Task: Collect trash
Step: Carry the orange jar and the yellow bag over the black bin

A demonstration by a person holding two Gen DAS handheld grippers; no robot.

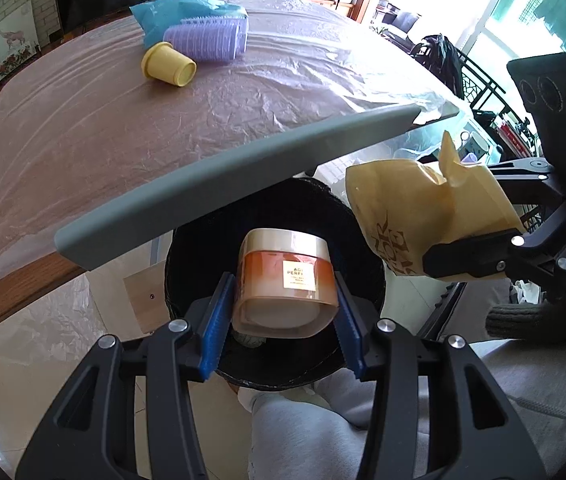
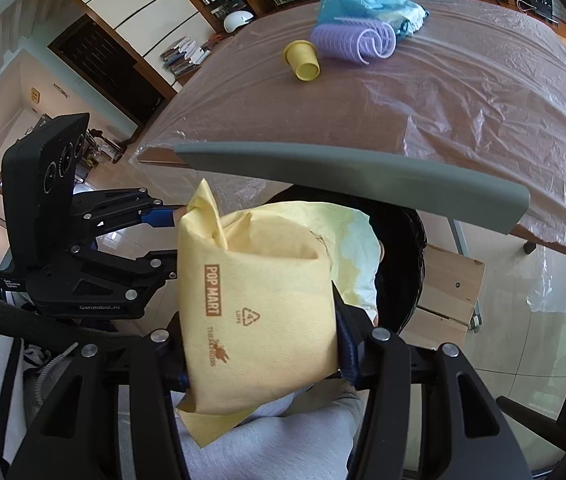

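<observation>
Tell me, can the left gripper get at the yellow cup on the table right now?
Probably not: the left gripper is shut on the cream jar over the black bin, and the yellow cup lies far across the table.

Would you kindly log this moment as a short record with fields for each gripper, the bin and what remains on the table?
left gripper: shut on the jar, held over the bin
right gripper: shut on the yellow bag, beside and above the bin
bin: black, on the floor below the table edge
table: covered with clear plastic sheet
left on table: yellow cup on its side, purple roller, blue bag
</observation>
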